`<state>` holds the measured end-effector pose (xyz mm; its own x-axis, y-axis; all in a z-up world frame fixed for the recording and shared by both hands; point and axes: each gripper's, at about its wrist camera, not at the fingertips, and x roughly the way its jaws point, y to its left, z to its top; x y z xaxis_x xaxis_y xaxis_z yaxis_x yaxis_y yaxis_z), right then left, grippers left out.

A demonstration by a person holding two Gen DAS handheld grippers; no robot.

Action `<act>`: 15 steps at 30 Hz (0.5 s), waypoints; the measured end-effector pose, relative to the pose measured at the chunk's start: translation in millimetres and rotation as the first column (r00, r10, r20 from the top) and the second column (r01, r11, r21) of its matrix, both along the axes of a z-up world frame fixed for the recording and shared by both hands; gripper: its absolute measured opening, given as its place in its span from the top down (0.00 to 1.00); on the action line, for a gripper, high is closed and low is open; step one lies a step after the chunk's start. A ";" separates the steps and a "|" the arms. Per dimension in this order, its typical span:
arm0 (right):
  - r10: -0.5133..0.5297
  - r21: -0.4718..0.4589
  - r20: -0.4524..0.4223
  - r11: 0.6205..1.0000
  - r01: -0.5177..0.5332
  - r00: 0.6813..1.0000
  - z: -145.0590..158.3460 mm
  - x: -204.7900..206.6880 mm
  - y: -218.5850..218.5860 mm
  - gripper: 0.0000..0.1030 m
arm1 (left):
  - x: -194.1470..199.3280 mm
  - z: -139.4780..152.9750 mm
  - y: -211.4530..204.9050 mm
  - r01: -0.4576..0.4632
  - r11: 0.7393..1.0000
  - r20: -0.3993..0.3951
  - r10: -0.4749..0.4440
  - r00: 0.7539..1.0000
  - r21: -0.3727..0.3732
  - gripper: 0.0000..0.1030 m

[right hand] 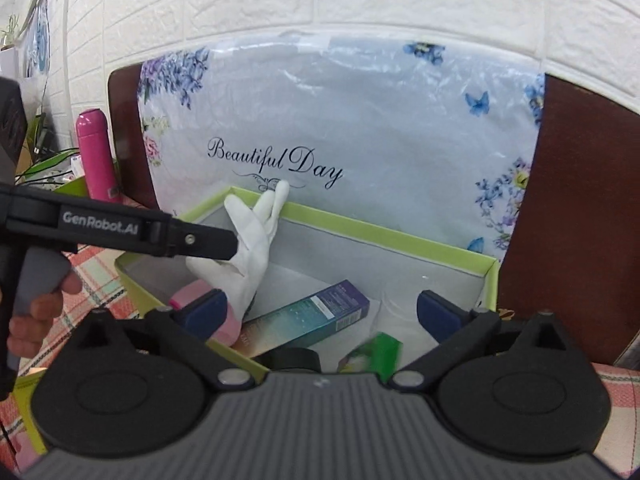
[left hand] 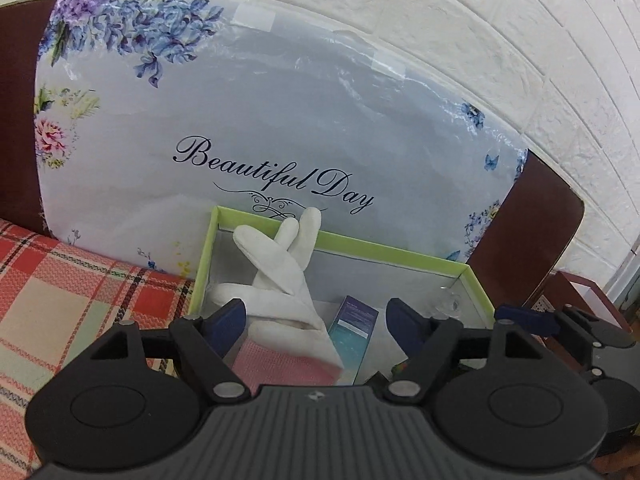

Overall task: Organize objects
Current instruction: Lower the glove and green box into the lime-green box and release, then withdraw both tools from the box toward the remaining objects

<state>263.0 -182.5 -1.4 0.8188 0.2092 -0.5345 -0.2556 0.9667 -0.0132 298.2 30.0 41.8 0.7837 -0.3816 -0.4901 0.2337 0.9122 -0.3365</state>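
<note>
Box [right hand: 384, 236] w/ green rim sits on the plaid cloth [left hand: 72, 300], leaning up to the flowered cushion [left hand: 280, 120]. Already in it: white glove [left hand: 280, 264] draped over the back rim, pink cloth [left hand: 280, 364], long blue-teal carton [right hand: 308, 316], small green pack [right hand: 378, 350], some black thing I can't ID. Looks mostly done imo; pink bottle [right hand: 96, 156] outside the box on the left may be left, can't say.

Left gripper [left hand: 316, 320] released, jaws wide, nothing between the pads, glove just ahead. Right gripper [right hand: 320, 312] fully spread, empty, over the carton. Both angled down into the box, side by side.
</note>
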 end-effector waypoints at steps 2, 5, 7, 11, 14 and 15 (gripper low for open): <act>-0.016 0.017 0.015 1.000 0.015 1.000 10.2 -7.9 -3.4 0.00 | -9.5 6.1 4.3 -0.011 1.000 0.006 0.011 1.000 0.001 0.22; -0.041 0.056 0.053 0.998 0.038 0.998 27.0 -26.3 -9.6 0.00 | -30.6 20.3 9.9 -0.030 1.000 0.019 0.030 0.999 0.002 0.22; -0.055 0.087 0.073 0.995 0.049 0.996 36.0 -41.8 -13.6 0.00 | -48.2 28.3 12.0 -0.042 0.999 0.035 0.042 0.998 -0.006 0.22; -0.064 0.127 0.107 0.991 0.050 0.992 43.3 -76.7 -18.3 0.00 | -86.6 34.1 10.0 -0.047 0.999 0.047 0.048 0.998 -0.004 0.22; -0.073 0.160 0.112 0.986 0.055 0.991 38.5 -105.5 -22.0 0.00 | -116.6 28.8 4.4 -0.033 0.999 0.050 0.032 0.998 0.026 0.22; -0.081 0.173 0.107 0.983 0.061 0.991 35.3 -115.2 -23.2 0.00 | -126.6 24.9 2.6 -0.028 0.999 0.045 0.027 0.999 0.034 0.22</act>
